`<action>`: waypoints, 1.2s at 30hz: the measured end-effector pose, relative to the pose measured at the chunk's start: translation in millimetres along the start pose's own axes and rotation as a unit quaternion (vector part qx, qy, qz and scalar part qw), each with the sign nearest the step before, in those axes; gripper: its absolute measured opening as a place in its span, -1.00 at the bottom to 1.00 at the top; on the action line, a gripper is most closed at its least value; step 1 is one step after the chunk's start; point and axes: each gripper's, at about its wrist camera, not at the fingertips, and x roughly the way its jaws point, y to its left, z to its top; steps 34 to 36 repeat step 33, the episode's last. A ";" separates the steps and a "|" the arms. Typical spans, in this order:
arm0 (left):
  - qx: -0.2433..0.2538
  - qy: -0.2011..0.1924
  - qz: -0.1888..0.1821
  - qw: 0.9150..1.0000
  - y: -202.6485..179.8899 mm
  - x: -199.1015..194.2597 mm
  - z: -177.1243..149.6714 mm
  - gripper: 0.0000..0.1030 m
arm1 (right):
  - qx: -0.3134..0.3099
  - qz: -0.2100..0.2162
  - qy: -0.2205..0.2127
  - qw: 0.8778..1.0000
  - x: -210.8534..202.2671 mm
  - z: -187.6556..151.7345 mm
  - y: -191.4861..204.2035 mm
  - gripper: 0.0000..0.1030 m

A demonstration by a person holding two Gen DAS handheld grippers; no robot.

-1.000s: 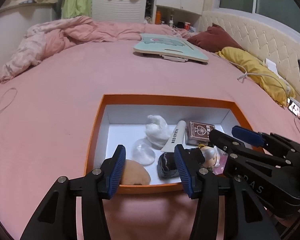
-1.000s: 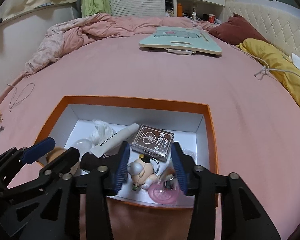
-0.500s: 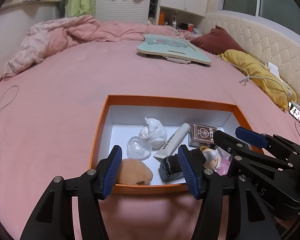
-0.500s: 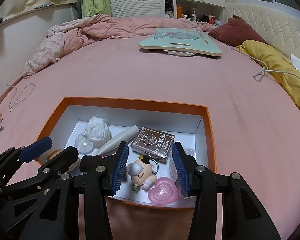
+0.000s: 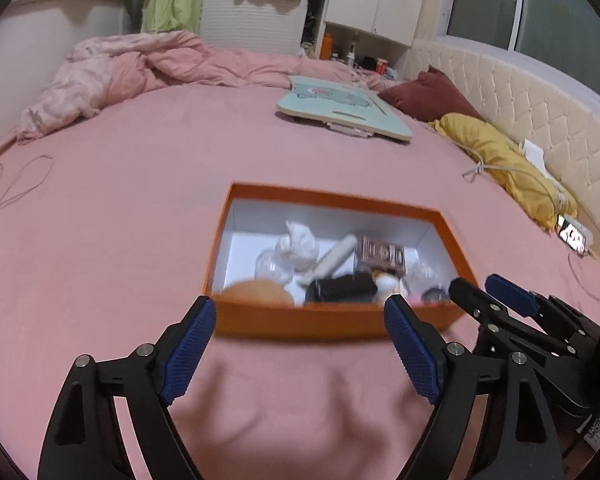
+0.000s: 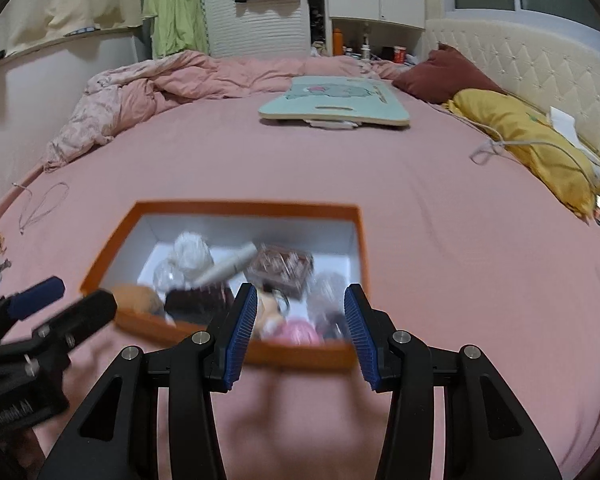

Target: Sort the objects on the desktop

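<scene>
Left wrist view: the left gripper (image 5: 300,344) has just been opening, fingers spread wide and empty, now short of the orange box (image 5: 340,322) on the pink bed (image 5: 120,220). Motion blurs the box's contents. Right wrist view alone shows the right gripper (image 6: 300,332), fingers half spread, empty, before a pink heart (image 6: 300,330).

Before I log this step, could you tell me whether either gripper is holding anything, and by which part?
Nothing is held. The left gripper, whose jaws have just been opening, and the right gripper both stand open and empty before the orange box.
</scene>
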 end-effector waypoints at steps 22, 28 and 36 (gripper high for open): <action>0.020 0.096 0.043 0.994 8.7 57.6 -71.7 1.00 | 0.008 -0.028 0.068 0.997 15.8 -94.4 -13.9 0.45; 0.018 0.094 0.048 0.994 3.1 59.4 -70.4 1.00 | 0.007 -0.029 0.066 0.997 17.4 -97.4 -14.5 0.45; 0.019 0.090 0.050 0.995 2.1 58.5 -72.6 1.00 | 0.007 -0.031 0.066 0.997 18.2 -96.9 -13.4 0.45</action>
